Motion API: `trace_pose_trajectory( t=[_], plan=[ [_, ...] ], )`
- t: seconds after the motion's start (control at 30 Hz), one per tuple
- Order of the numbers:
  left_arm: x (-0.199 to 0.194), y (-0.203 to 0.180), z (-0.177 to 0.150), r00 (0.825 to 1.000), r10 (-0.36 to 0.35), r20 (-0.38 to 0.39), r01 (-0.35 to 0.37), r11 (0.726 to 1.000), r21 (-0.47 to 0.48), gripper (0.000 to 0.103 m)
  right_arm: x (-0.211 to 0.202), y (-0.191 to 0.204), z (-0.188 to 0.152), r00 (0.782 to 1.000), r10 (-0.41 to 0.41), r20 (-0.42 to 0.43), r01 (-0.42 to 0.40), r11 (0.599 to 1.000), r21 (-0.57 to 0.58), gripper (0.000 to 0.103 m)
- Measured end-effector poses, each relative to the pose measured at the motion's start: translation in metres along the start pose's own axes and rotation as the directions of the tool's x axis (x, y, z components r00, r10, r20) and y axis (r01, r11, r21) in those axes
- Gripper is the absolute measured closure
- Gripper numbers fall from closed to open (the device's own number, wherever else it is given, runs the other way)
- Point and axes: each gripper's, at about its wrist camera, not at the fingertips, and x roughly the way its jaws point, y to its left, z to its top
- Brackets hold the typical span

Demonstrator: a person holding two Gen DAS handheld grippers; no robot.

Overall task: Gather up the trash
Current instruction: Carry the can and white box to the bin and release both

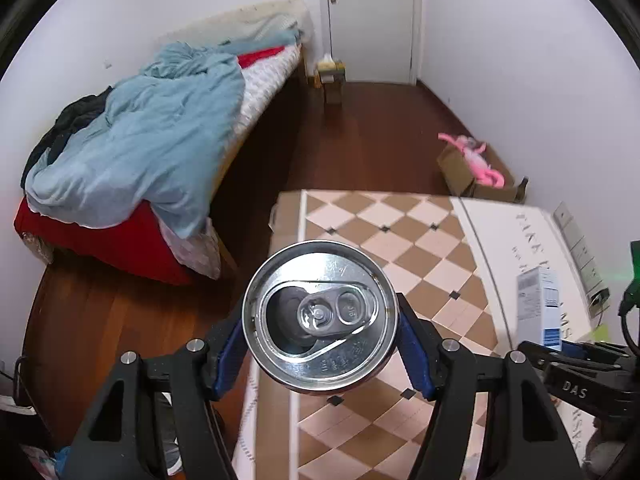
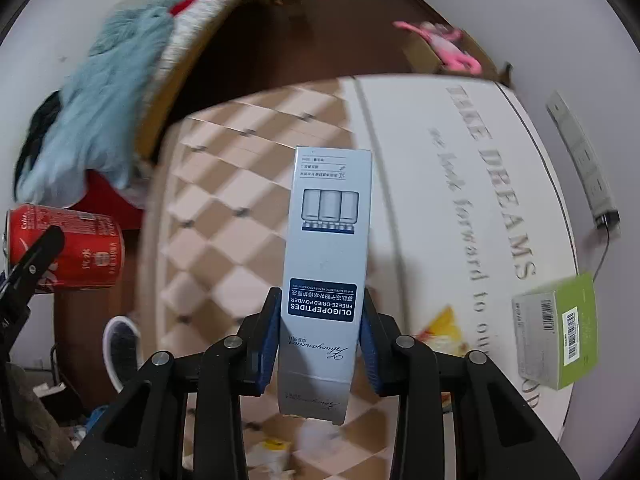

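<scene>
My left gripper (image 1: 322,350) is shut on an opened drink can (image 1: 320,316), its silver top facing the camera, held above the edge of the checkered table (image 1: 400,240). The right wrist view shows the same red can (image 2: 68,252) at far left. My right gripper (image 2: 318,344) is shut on a tall pale blue carton (image 2: 330,248) printed "OLIGOPEPTIDES", held upright over the table (image 2: 240,184); that carton (image 1: 538,304) also shows at the right of the left wrist view. A green and grey box (image 2: 556,332) lies on the table's right side, beside a yellow wrapper (image 2: 442,328).
A bed (image 1: 160,152) with a blue blanket stands left of the table. A cardboard box with a pink toy (image 1: 476,164) sits by the right wall, a power strip (image 2: 582,160) lies along it. A white shoe (image 2: 120,344) and bits of litter (image 2: 276,448) are on the floor below.
</scene>
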Motion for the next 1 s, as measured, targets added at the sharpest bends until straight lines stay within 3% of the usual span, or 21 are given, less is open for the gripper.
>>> trace_pose_trajectory(
  t=[0.17, 0.33, 0.47, 0.6, 0.77, 0.9, 1.0],
  plan=[
    [-0.046, 0.044, 0.000, 0.999, 0.000, 0.052, 0.002, 0.999, -0.039, 0.040, -0.034, 0.062, -0.006, 0.995, 0.085, 0.053, -0.080, 0.993, -0.085, 0.066],
    [-0.090, 0.112, -0.009, 0.995, 0.043, 0.090, -0.035, 0.995, -0.091, 0.040, -0.053, 0.154, -0.020, 0.979, 0.198, 0.054, -0.184, 0.962, -0.200, 0.066],
    [-0.118, 0.177, -0.031, 0.989, 0.110, 0.096, -0.095, 0.985, -0.142, 0.039, -0.047, 0.237, -0.042, 0.963, 0.270, 0.002, -0.257, 0.920, -0.296, 0.066],
    [-0.127, 0.246, -0.066, 0.985, 0.166, 0.050, -0.152, 0.965, -0.211, 0.040, -0.017, 0.314, -0.073, 0.951, 0.297, -0.082, -0.306, 0.880, -0.363, 0.066],
    [-0.101, 0.333, -0.124, 0.977, 0.197, -0.083, -0.214, 0.917, -0.336, 0.040, 0.053, 0.393, -0.117, 0.940, 0.260, -0.220, -0.330, 0.852, -0.407, 0.066],
    [-0.045, 0.393, -0.170, 0.970, 0.110, -0.218, -0.203, 0.862, -0.465, 0.040, 0.119, 0.438, -0.144, 0.921, 0.204, -0.332, -0.334, 0.852, -0.404, 0.066],
    [-0.005, 0.415, -0.195, 0.957, 0.051, -0.285, -0.198, 0.835, -0.513, 0.040, 0.162, 0.461, -0.157, 0.906, 0.162, -0.392, -0.327, 0.855, -0.403, 0.066]
  ],
)
